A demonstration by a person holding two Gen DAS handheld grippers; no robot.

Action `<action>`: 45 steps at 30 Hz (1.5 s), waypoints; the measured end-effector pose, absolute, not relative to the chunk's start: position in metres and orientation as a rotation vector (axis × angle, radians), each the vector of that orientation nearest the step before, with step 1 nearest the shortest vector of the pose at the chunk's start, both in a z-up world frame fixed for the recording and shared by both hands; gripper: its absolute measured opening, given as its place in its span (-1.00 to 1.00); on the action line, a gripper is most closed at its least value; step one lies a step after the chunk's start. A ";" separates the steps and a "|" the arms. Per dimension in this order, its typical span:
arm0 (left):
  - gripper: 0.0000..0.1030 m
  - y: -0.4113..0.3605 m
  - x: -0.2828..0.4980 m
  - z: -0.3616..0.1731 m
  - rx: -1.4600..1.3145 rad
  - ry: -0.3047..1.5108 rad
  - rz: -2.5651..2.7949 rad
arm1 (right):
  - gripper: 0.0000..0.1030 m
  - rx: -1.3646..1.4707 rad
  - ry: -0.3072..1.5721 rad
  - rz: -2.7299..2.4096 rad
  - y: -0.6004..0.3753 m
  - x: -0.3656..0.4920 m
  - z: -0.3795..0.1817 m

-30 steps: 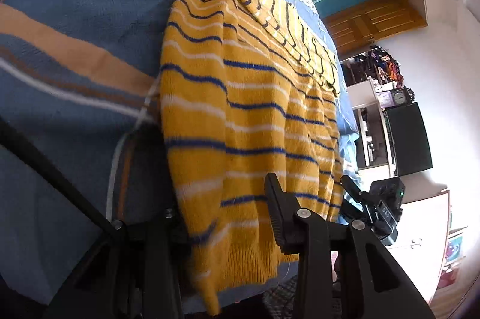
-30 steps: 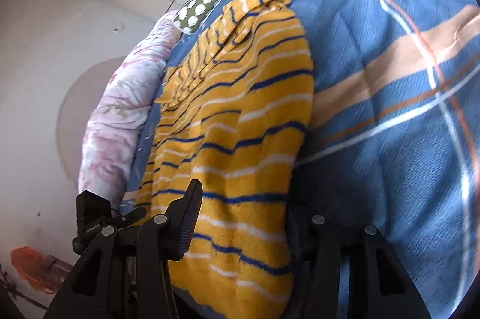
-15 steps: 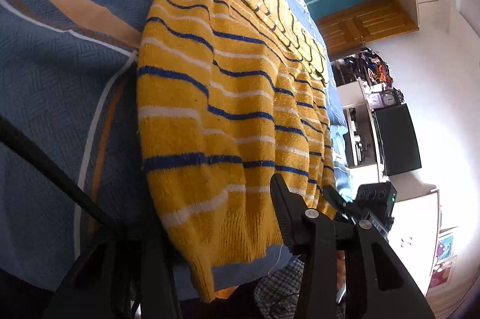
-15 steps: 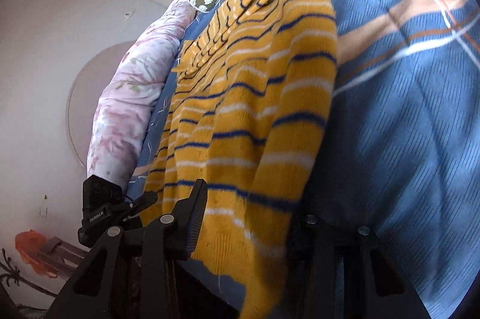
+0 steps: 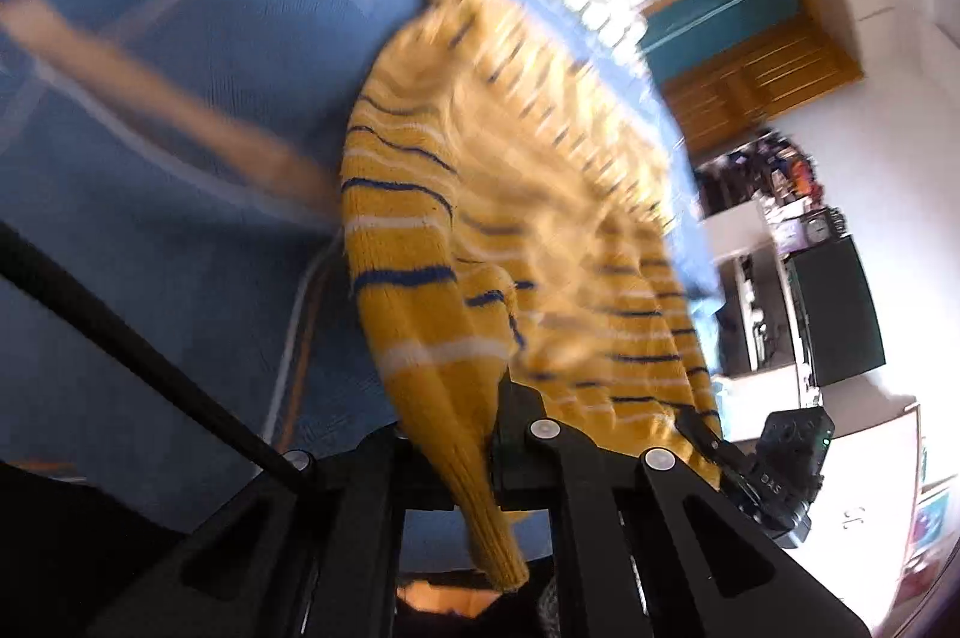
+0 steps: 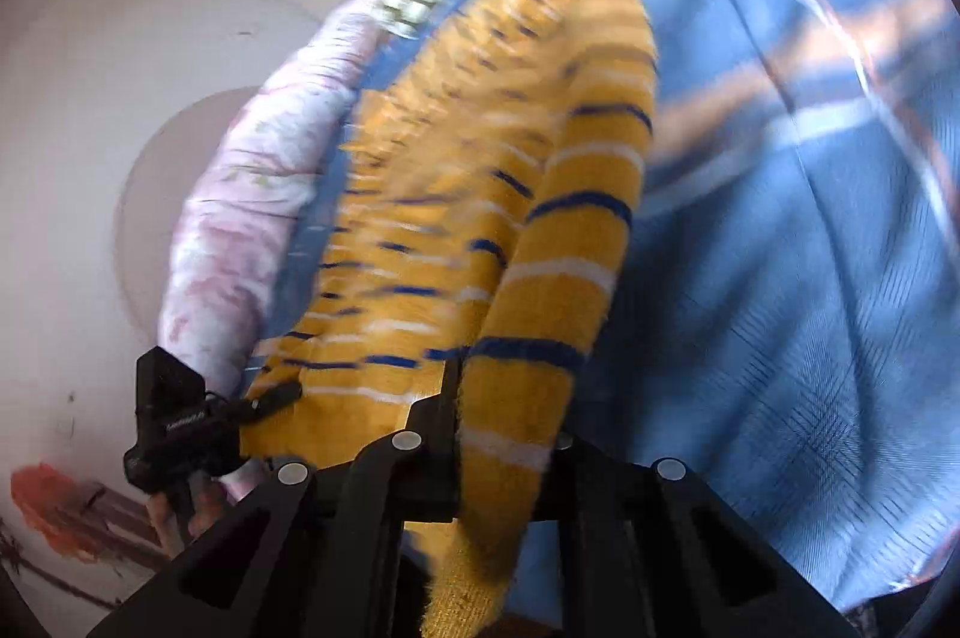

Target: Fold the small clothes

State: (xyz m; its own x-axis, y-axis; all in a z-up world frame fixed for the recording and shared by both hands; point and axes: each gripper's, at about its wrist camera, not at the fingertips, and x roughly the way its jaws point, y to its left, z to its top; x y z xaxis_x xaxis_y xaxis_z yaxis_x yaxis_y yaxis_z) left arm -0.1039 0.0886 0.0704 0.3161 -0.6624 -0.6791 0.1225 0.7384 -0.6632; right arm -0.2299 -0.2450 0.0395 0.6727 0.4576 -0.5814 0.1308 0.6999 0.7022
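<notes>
I'm clamping my left gripper (image 5: 447, 443) on the yellow striped sweater (image 5: 420, 338) hem | right gripper (image 6: 507, 437) clamping its other corner | blue bedspread (image 6: 780, 308) lying bare alongside.

blur: sweater (image 5: 540, 242) far end, blanket (image 5: 180, 110) pattern | hidden: left hand-held gripper (image 5: 462, 434) pads, under knit

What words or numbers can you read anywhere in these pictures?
None can be read for sure.
White print on the other black tongs, seen from the right wrist view: too blurred to read.
White print on the other black tongs, seen from the left wrist view: too small and tilted.
Clock on the shelf: numbers too small.
Yellow striped sweater and blue bedspread: no writing.
</notes>
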 end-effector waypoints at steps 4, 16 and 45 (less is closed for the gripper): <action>-0.91 0.102 -0.142 0.112 -0.522 1.045 -0.604 | -0.81 0.699 0.804 0.276 -0.228 -0.257 0.081; -0.92 0.115 -0.189 0.052 -0.459 1.171 -0.558 | -0.81 0.665 0.940 0.252 -0.211 -0.301 0.033; -0.89 -0.006 0.165 0.075 -0.362 1.165 -0.310 | -0.66 0.724 0.812 0.032 -0.315 0.006 0.073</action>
State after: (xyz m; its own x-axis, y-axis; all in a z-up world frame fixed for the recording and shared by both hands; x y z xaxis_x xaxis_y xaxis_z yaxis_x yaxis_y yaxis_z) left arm 0.1650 -0.0065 0.0747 0.3640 -0.4192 -0.8317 0.0502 0.9005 -0.4320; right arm 0.0065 -0.3146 0.0733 0.7014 0.2917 -0.6503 0.2400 0.7625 0.6008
